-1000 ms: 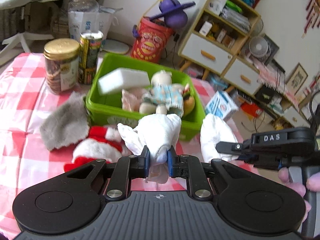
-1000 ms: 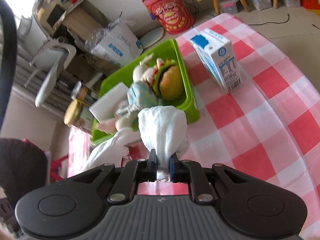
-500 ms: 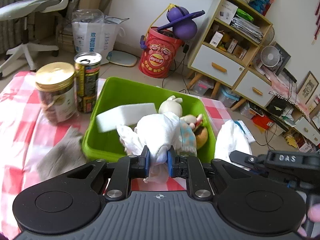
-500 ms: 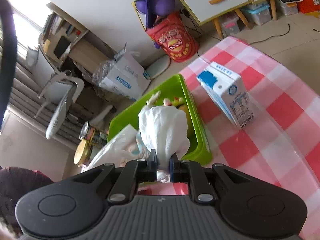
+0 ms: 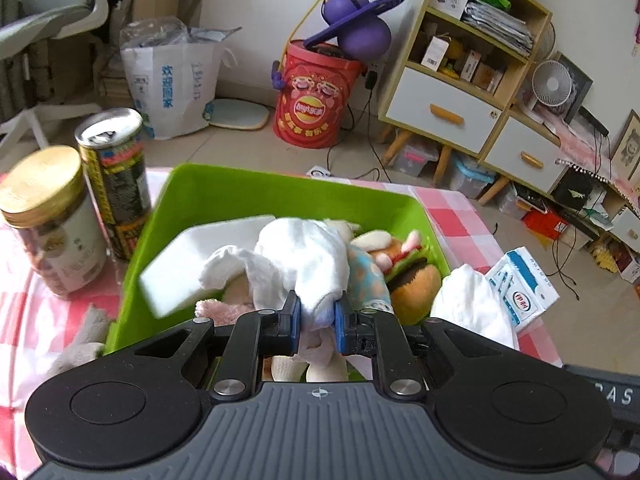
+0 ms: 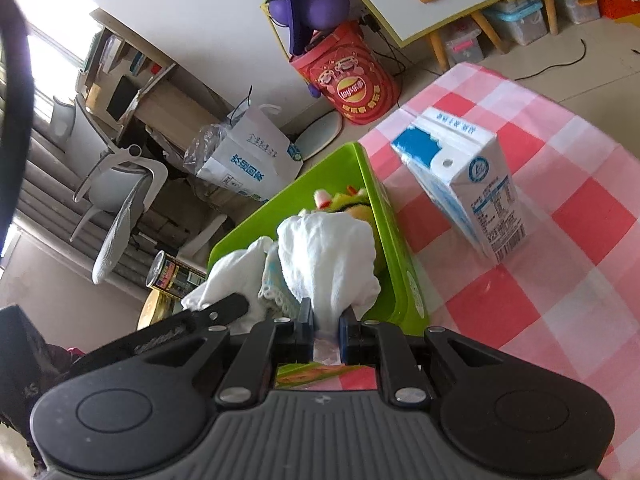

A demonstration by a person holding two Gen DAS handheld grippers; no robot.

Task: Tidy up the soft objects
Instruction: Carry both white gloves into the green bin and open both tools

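My left gripper (image 5: 316, 320) is shut on a bunched white cloth (image 5: 304, 264) that hangs over the inside of the green bin (image 5: 280, 192). In the bin lie a white foam block (image 5: 188, 264), a doll in a blue dress (image 5: 366, 276), a plush burger (image 5: 412, 280) and a pink plush piece (image 5: 212, 308). My right gripper (image 6: 326, 324) is shut on a second white cloth (image 6: 328, 256), held above the bin's near right rim (image 6: 384, 216). That cloth (image 5: 468, 304) also shows at the bin's right side in the left wrist view.
A gold-lidded jar (image 5: 44, 220) and a tall can (image 5: 114, 176) stand left of the bin on the red checked tablecloth (image 6: 560, 248). A grey fur piece (image 5: 84, 348) lies at the bin's near left corner. A blue-and-white milk carton (image 6: 468, 184) stands right of the bin.
Both grippers have carried their white cloths forward to the bin. The left cloth has gone from in front of the bin to over its contents. The red-and-white hat has dropped out of view.
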